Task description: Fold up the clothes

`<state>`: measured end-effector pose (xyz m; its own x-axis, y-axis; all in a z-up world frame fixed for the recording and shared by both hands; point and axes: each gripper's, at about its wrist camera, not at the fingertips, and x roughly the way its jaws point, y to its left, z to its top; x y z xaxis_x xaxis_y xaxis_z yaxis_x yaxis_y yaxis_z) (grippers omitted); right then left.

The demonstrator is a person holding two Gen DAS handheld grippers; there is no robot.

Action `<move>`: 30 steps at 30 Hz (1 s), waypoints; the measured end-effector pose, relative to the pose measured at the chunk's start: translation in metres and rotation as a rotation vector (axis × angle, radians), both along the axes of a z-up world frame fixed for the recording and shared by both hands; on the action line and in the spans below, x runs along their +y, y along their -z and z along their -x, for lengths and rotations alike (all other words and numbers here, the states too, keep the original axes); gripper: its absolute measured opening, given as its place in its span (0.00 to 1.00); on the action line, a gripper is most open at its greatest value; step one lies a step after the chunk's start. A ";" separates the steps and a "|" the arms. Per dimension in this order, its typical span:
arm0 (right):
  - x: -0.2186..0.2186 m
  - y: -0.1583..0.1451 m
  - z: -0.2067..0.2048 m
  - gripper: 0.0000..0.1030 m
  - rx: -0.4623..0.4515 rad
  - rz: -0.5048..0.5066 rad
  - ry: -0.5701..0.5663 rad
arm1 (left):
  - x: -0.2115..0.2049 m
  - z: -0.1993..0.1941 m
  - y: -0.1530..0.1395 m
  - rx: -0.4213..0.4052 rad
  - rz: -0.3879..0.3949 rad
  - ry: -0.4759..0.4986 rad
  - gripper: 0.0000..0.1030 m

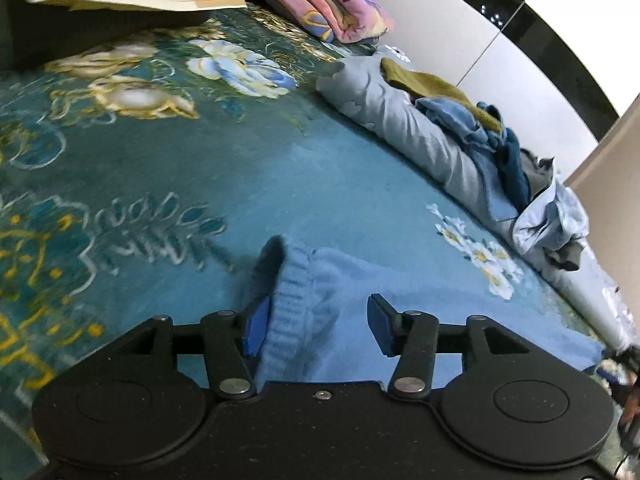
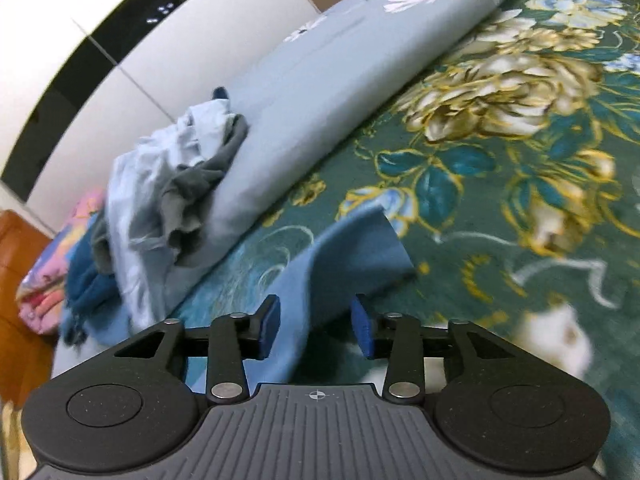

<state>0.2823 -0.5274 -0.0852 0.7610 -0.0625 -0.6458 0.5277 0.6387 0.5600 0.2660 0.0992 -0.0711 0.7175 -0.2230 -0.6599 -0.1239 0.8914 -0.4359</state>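
Sweater (image 1: 352, 280), a light blue knit, lies on the bed (image 1: 160, 152) directly under and ahead of both tools, so neither has to travel to reach it. In the left wrist view the ribbed hem or cuff (image 1: 288, 300) stands up between the pads of the left tool (image 1: 316, 326), close against the left-hand pad (image 1: 256, 328), while the other pad stands clear of the cloth; the jaws are wide apart and nothing is pinched. In the right wrist view a long flat strip of the same blue cloth, likely a sleeve (image 2: 352, 248), runs away from the right tool (image 2: 316, 330) up and to the right, its squared end lifted a little off the bed. That tool's jaws are also parted, with the cloth passing between them and not gripped. Judging by this, the next move is to close on these two edges; the sleeve's long axis runs roughly along the right tool's pointing direction. The bed carries a teal floral cover. Beside it lies a rolled pale blue quilt (image 2: 320, 92) with a pile of unfolded clothes (image 1: 492, 136) on top, and a pink folded bundle (image 1: 332, 8) sits farther off. White wardrobe doors (image 2: 120, 60) stand behind.
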 end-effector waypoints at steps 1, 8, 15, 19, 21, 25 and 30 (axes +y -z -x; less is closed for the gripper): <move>-0.004 0.004 -0.007 0.36 0.007 -0.005 0.016 | -0.001 -0.002 0.001 -0.001 -0.008 -0.002 0.47; -0.011 -0.003 -0.038 0.02 -0.044 0.000 0.001 | -0.001 -0.005 0.002 -0.052 -0.021 -0.023 0.04; 0.019 -0.061 -0.027 0.02 -0.206 0.277 -0.098 | -0.001 0.006 -0.003 -0.135 -0.051 -0.059 0.04; 0.008 -0.013 -0.043 0.03 0.041 0.240 -0.096 | 0.002 0.002 0.011 -0.074 -0.055 -0.079 0.04; -0.001 0.003 -0.037 0.04 0.075 0.235 -0.081 | 0.004 0.001 0.015 -0.063 -0.056 -0.076 0.05; -0.017 0.020 -0.026 0.03 0.085 0.179 -0.067 | 0.006 -0.003 0.018 -0.053 -0.063 -0.069 0.05; -0.011 -0.008 -0.027 0.03 -0.030 0.244 -0.078 | -0.006 0.001 -0.008 -0.150 -0.128 -0.046 0.05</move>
